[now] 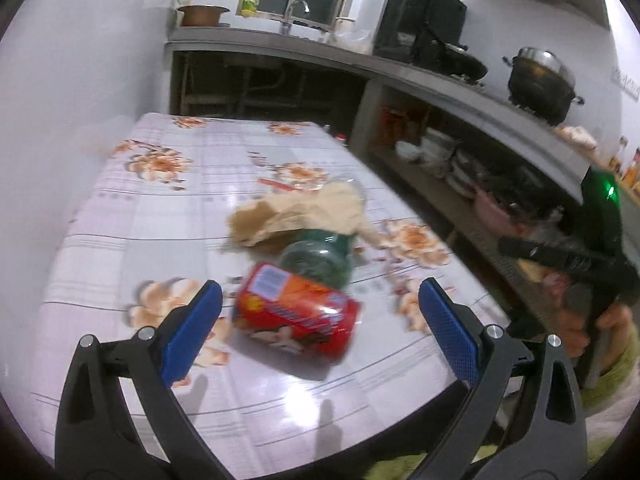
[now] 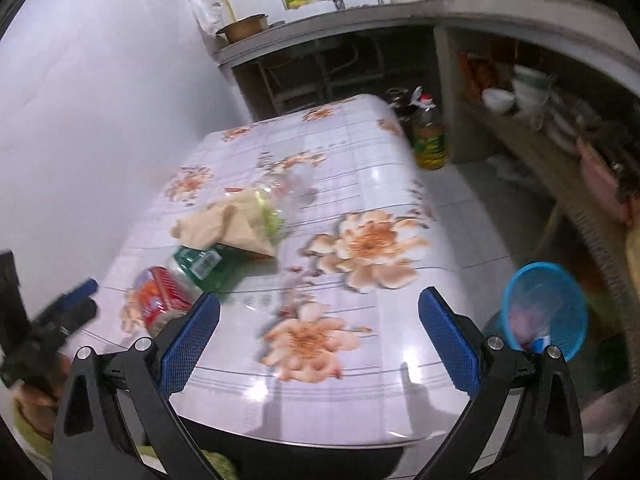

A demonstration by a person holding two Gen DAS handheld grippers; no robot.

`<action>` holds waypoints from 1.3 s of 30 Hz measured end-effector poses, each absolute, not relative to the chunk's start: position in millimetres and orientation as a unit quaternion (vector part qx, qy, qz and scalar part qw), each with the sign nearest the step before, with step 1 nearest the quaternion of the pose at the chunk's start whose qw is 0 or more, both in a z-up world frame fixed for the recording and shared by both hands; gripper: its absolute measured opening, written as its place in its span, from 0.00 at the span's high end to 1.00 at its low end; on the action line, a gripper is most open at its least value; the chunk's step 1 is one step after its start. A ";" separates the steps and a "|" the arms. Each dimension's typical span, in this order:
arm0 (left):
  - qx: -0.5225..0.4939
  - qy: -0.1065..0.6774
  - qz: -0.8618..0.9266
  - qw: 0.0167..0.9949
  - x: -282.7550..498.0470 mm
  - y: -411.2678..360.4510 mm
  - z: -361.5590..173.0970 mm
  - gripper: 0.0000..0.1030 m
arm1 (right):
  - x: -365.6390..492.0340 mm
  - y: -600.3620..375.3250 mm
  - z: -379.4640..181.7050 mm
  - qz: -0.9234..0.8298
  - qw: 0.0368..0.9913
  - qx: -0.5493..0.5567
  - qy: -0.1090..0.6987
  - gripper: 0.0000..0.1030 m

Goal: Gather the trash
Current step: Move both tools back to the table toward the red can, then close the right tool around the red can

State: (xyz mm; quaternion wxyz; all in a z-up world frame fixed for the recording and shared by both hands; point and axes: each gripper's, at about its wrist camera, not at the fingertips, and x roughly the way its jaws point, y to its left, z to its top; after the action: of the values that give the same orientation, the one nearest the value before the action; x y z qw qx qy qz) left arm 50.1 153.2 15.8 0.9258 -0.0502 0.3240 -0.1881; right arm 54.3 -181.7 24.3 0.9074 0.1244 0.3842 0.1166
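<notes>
both fingers of the left gripper (image 1: 320,320) stand wide apart with the red can (image 1: 296,316) lying on its side between them, so lower squarely, close across its round body, avoiding the green bottle (image 1: 320,256) just beyond.

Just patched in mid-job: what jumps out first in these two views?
A small heap of trash on the flowered table: a red can lying right ahead of the open left gripper, a green bottle and crumpled brown paper behind it. A blue basket sits off the table's right edge.
</notes>
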 end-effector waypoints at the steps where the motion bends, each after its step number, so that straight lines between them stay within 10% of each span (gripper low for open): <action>1: -0.047 0.324 -0.185 0.927 50.2 154.6 14.3 0.08 | 56.5 -180.8 23.8 0.122 0.905 0.130 0.386 0.06; 16: 0.002 0.343 -0.192 0.919 64.6 139.8 -14.3 0.08 | 75.1 -145.7 16.2 0.189 0.879 0.140 0.415 0.07; 25: -0.016 0.346 -0.158 0.925 71.3 151.5 -21.2 0.08 | 86.1 -124.4 -18.3 0.279 0.818 0.214 0.455 0.29; 39: -0.148 0.382 -0.133 0.903 111.6 193.8 -26.6 0.67 | 81.5 -40.0 -42.3 0.366 0.812 0.100 0.443 0.20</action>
State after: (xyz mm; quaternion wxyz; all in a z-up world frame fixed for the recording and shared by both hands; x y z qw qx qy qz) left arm 111.6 193.8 -26.6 0.9026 -0.1479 0.3818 -0.1329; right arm 81.5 -40.0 -42.3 0.8124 0.1000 0.4432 0.3656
